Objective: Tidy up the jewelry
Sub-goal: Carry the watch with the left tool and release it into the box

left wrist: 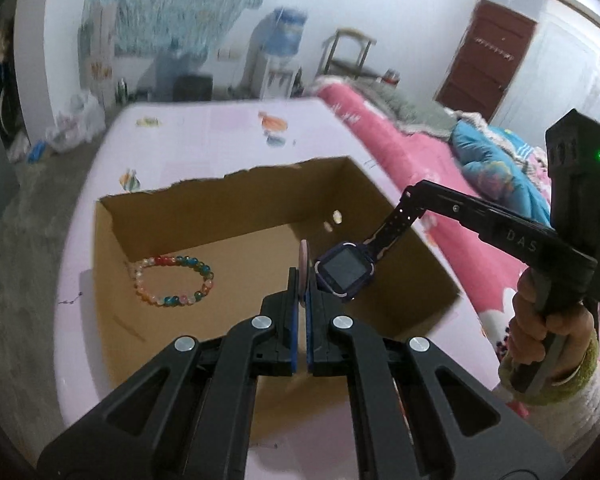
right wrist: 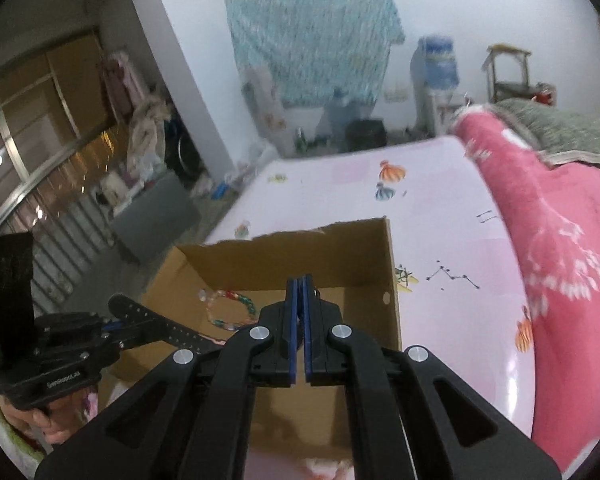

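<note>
The watch [left wrist: 342,270] hangs over the cardboard box [left wrist: 228,216], at about 3 o'clock from the bead bracelet [left wrist: 174,280] lying on the box floor. The right claw [left wrist: 410,196] pinches one strap end and the left claw [left wrist: 302,280] is clamped on the pink strap beside the watch face. It looks light with floppy straps and a scratchable screen, so the strap is the sensible place to grip.

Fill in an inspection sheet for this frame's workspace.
Surface: table in pink printed cloth, cardboard box on it.
Job's things: bead bracelet lying in the box; purple watch held above the box.
Clutter: nothing seen.
Grippers: left claw shut on one watch strap, right claw shut on the other.
Cables: nothing seen.
Surroundings: bed with pink blanket, water dispenser, brown door.
</note>
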